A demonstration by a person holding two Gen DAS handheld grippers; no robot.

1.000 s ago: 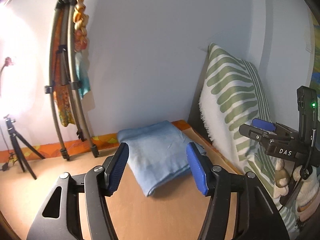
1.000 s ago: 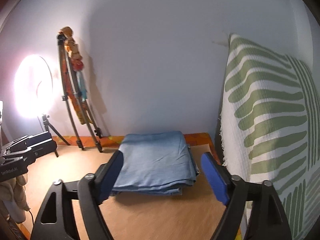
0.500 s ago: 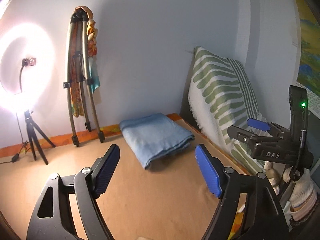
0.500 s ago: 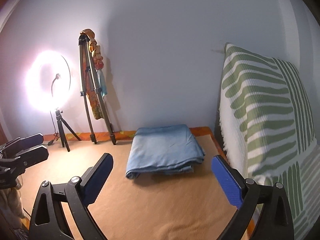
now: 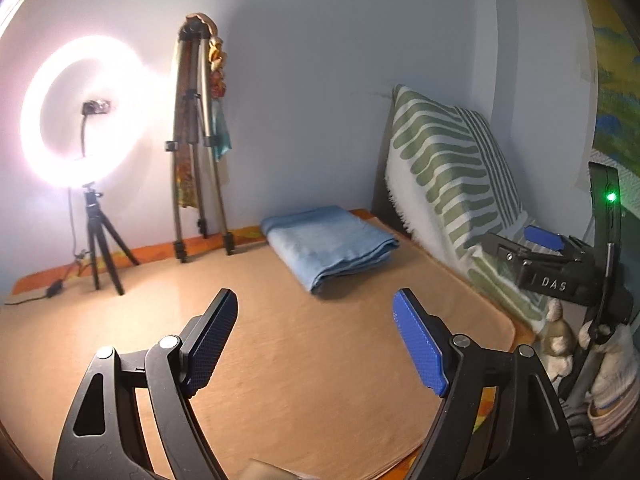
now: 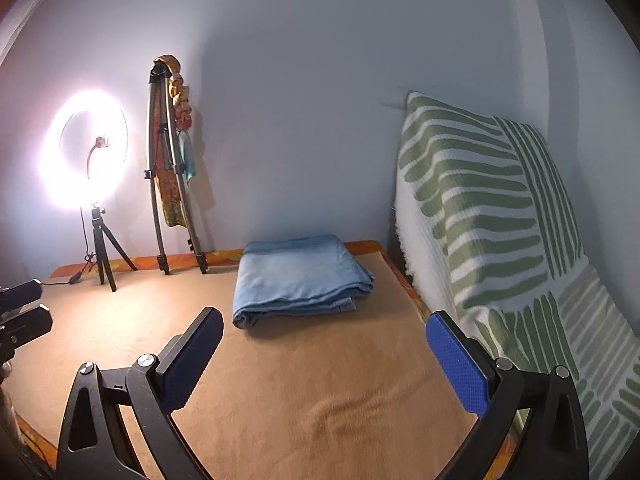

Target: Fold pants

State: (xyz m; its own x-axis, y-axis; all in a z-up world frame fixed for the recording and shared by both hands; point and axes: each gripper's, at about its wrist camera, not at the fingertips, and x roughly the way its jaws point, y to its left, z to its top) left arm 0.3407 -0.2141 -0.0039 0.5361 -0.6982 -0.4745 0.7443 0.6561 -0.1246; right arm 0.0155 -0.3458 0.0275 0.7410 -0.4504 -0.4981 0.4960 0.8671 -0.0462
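Light blue pants (image 5: 330,245) lie folded in a neat stack at the far end of a tan mat (image 5: 280,360), near the wall; they also show in the right wrist view (image 6: 300,276). My left gripper (image 5: 316,340) is open and empty, well short of the pants. My right gripper (image 6: 320,356) is open and empty too, also back from the pants. The right gripper shows at the right edge of the left wrist view (image 5: 536,252), and the left gripper at the left edge of the right wrist view (image 6: 20,312).
A lit ring light on a small tripod (image 5: 80,120) and a folded tripod with cloth (image 5: 196,140) stand at the back left by the wall. A green-striped white cushion (image 6: 500,220) lines the right side of the mat.
Both grippers have pulled back and away from the folded pants, which now look smaller and farther off. Both jaws have spread wider. The pants have not moved.
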